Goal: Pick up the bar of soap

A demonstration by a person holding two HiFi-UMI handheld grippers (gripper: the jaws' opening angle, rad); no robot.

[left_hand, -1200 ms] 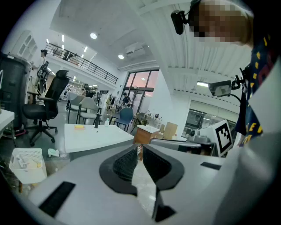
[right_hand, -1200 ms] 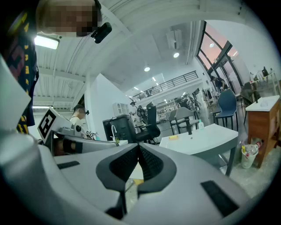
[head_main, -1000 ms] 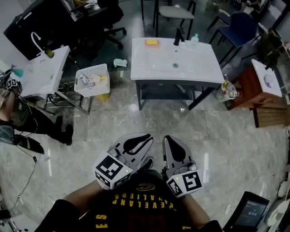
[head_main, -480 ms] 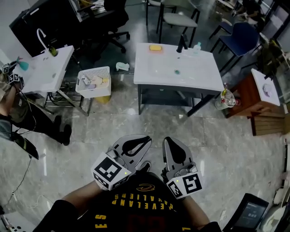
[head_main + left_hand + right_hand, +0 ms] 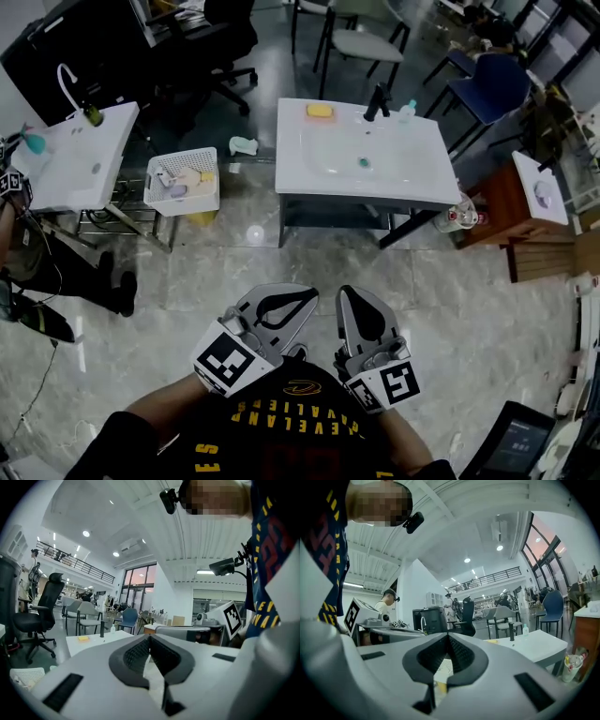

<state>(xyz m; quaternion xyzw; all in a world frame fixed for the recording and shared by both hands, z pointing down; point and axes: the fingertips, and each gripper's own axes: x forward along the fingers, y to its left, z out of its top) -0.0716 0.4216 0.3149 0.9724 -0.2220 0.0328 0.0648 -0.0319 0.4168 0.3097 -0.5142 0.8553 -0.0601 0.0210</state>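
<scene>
The yellow bar of soap (image 5: 319, 111) lies at the far left corner of the white sink table (image 5: 412, 178), left of the black tap (image 5: 377, 101). It shows small and distant in the left gripper view (image 5: 83, 638) and the right gripper view (image 5: 491, 641). Both grippers are held close to the person's chest, far from the table, pointing level toward it. My left gripper (image 5: 305, 298) (image 5: 150, 637) is shut; its jaws have just closed with nothing between them. My right gripper (image 5: 349, 292) (image 5: 448, 637) is shut and empty too.
A small clear bottle (image 5: 404, 111) stands right of the tap. A white basket (image 5: 183, 180) with items sits on a low rack at left beside a second sink (image 5: 75, 155). Chairs (image 5: 361, 42) stand behind the table, a wooden stand (image 5: 530, 202) at right, a person's legs (image 5: 56, 272) at far left.
The sink table has drawn slightly nearer and lower in the head view. Both grippers keep their place before the chest.
</scene>
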